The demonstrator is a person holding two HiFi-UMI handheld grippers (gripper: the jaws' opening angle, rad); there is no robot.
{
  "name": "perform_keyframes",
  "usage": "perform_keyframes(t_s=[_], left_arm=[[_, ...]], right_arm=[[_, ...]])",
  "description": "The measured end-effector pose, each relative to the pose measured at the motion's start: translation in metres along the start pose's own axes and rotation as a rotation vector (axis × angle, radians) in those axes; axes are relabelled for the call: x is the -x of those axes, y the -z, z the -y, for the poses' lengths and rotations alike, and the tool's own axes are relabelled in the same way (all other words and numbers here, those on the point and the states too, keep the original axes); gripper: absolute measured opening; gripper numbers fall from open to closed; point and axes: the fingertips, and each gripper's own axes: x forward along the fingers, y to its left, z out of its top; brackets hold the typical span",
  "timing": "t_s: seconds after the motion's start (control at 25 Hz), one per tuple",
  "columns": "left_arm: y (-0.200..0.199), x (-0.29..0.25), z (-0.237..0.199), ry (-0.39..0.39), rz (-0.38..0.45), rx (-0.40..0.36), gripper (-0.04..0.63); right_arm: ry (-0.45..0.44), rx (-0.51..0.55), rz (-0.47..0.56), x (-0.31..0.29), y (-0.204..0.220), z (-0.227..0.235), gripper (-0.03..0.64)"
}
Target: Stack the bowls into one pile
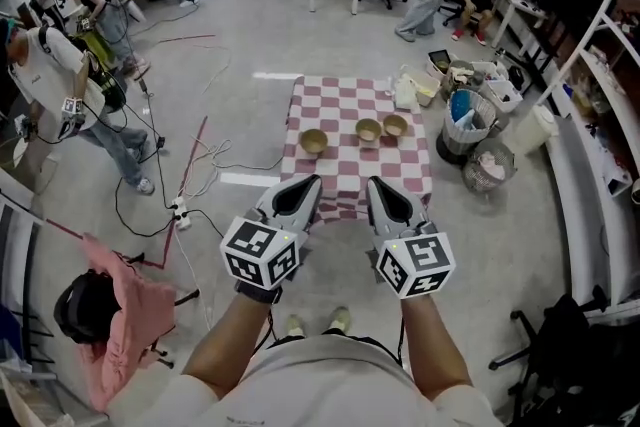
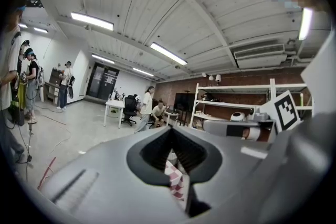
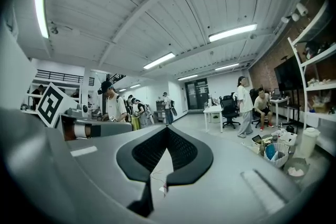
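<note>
3 bowls on checked worktop (image 1: 345,100), all mouth-up, unstacked, row running L–R. L bowl (image 1: 313,141) sits apart; mid bowl (image 1: 368,129) & R bowl (image 1: 395,125) just beside each other. L tongs (image 1: 311,183) & R tongs (image 1: 376,183) both closed, empty, over near edge, tips twd bowls.

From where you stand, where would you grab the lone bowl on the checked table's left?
Probably its near rim, from above: the lone bowl sits upright and open, so one jaw can slip inside, one outside. The left gripper looks closest.
</note>
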Motion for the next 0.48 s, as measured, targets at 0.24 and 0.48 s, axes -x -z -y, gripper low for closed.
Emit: perform_keyframes(t_s=[0.24, 0.48], left_arm=[[0.004, -0.004, -0.001, -0.022, 0.006, 0.003, 0.006], [0.004, -0.021, 0.0, -0.046, 0.029, 0.015, 0.006]], right_arm=[[-0.01, -0.01, 0.022, 0.003, -0.001, 0.011, 0.009], [-0.02, -0.006, 0.054, 0.004, -0.007, 0.035, 0.009]])
